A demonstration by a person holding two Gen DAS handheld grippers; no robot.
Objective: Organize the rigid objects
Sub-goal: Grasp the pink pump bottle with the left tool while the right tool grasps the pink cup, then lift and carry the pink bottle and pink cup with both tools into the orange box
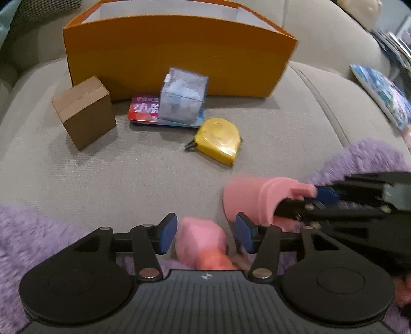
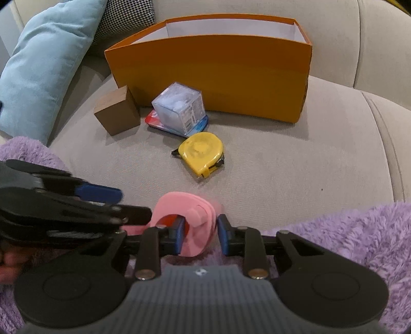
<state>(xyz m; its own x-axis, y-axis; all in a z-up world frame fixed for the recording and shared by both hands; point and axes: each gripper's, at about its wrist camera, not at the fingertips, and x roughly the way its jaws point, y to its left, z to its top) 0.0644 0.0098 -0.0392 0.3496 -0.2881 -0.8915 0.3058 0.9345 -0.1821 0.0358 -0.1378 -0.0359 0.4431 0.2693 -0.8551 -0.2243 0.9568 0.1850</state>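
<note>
A home living room: a grey sofa seat with a blue cushion and a checked pillow.

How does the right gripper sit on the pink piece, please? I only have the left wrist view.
Observer: The right gripper straddles the wall of the pink ring: one pad is inside the opening, the other outside, closed on it.
Operator: Thank you. Does the clear cube carry a label?
Observer: Yes, the clear cube has a barcode label on its right-hand face.
Operator: And where is the tape measure's blade end?
Observer: On the yellow tape measure, the blade end is on the near right side, towards the grippers.
</note>
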